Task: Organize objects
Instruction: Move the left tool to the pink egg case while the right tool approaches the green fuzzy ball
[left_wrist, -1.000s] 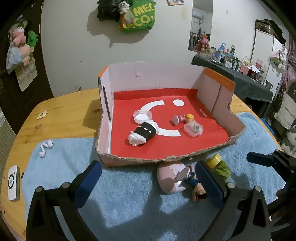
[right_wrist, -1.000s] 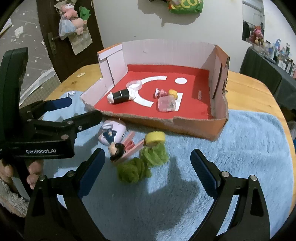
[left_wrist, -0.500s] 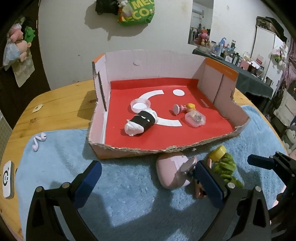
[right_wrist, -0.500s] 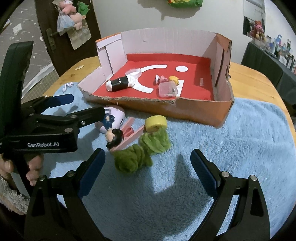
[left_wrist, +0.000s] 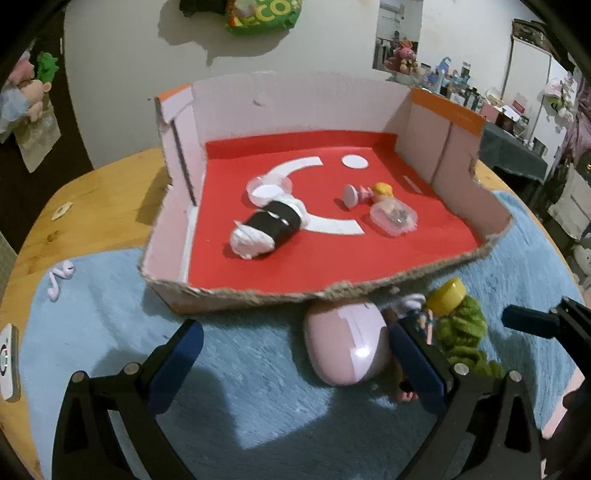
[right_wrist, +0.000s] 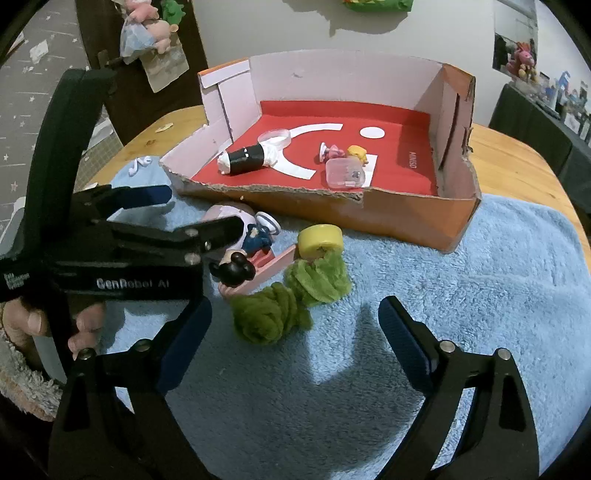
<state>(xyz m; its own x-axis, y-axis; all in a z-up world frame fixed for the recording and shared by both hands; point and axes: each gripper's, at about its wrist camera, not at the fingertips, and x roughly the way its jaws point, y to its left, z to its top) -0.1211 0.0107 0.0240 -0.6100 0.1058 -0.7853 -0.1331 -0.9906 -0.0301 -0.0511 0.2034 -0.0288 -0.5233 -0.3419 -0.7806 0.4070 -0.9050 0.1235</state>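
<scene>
My left jaws (left_wrist: 291, 354) stand open around the pink egg-shaped case (left_wrist: 347, 341) on the blue towel (left_wrist: 236, 369), just before the cardboard box (left_wrist: 458, 122). It looks smooth, hard and slippery, so I would grip its widest middle. My right jaws (right_wrist: 295, 341) are closing, empty, near the soft green yarn (right_wrist: 291, 299).

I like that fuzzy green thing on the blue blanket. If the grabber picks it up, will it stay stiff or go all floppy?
Probably floppy: the green fuzzy bundle lies in soft, crumpled loops on the blue blanket. It looks light, like yarn, so it would likely squash between the pads. It probably won't roll, being lumpy rather than round.
</scene>
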